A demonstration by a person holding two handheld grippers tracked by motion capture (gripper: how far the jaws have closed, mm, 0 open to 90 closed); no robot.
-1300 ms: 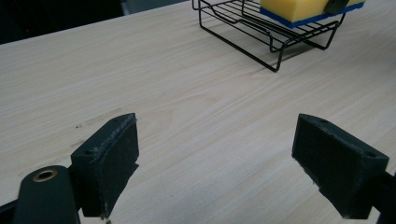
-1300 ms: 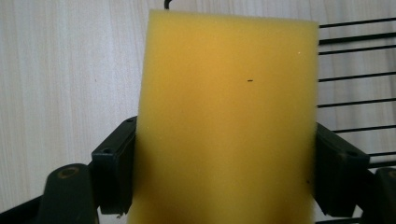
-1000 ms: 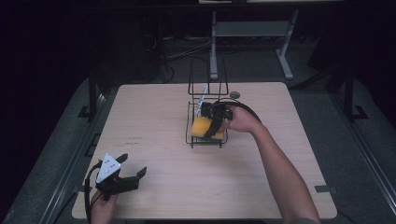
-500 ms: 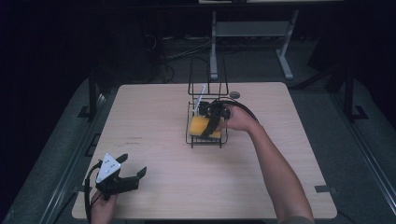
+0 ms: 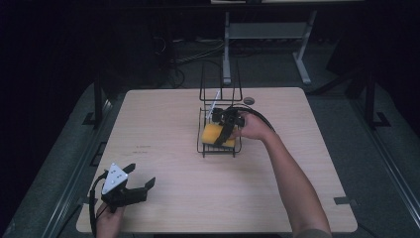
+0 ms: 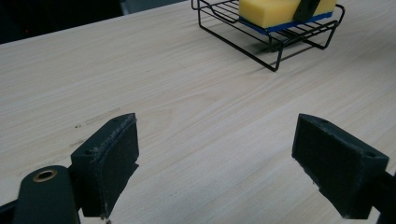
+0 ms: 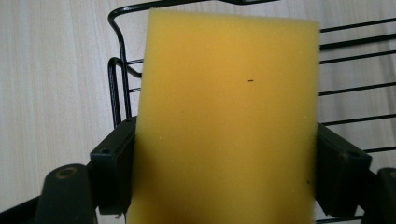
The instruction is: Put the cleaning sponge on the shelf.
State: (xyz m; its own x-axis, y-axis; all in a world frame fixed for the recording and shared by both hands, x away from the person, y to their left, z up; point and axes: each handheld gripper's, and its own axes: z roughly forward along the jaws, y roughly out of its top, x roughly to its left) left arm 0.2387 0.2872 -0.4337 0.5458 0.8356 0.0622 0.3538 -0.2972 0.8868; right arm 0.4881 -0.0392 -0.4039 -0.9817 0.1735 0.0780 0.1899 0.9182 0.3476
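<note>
- High view: the right gripper (image 5: 227,130) is reaching over the black wire rack (image 5: 204,147) that is standing near the middle of the wooden table (image 5: 297,163), toward its far side. Its jaws are clasping the yellow sponge (image 5: 213,134), which is lying in the rack's tray. The left gripper (image 5: 141,176) is resting at the table's near left corner, well apart from the rack, its jaws spread with nothing between them.
- Left gripper view: the two black jaws are standing wide apart over bare wood. Far off to the right, the sponge (image 6: 275,10) is sitting in the rack (image 6: 275,46), showing a blue underside.
- Right gripper view: the sponge (image 7: 224,121) is sitting between both jaws, which are pressing against its two sides, with the rack's wires (image 7: 119,88) beneath and behind it.
</note>
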